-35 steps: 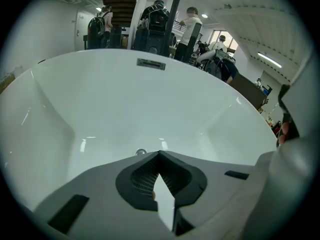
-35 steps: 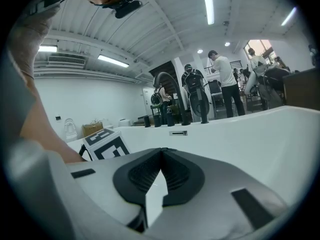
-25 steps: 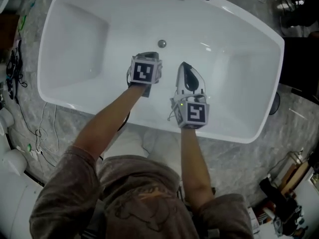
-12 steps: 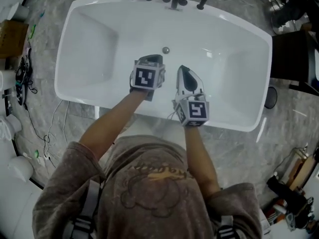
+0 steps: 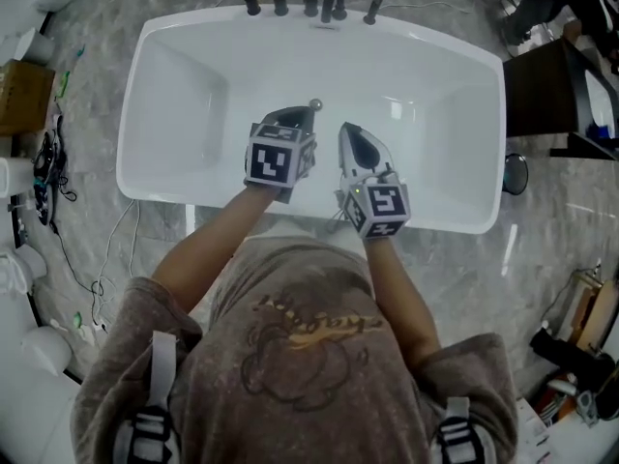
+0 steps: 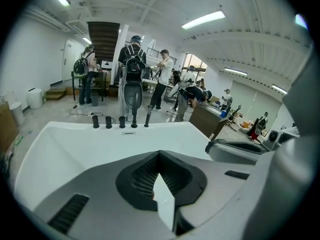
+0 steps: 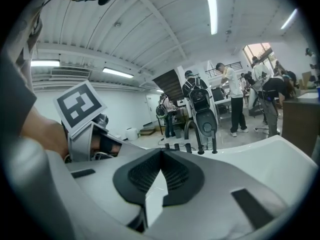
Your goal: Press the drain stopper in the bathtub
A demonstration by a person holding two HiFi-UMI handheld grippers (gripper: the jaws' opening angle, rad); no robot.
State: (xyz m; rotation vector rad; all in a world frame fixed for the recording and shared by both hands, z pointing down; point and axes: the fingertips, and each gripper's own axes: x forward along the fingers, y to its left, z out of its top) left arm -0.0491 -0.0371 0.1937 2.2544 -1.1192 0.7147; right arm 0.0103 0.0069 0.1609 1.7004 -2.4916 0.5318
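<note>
Head view: left tongs (image 5: 290,116), right tongs (image 5: 351,131) closed, empty, over bathtub (image 5: 135,167); drain stopper (image 5: 314,105) beside left tongs.

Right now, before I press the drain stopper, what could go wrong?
The drain stopper is small and, in the head view, shows just beyond the left gripper, whose own view does not show it, so a press may miss. The right gripper hangs close beside; the two could bump.
</note>
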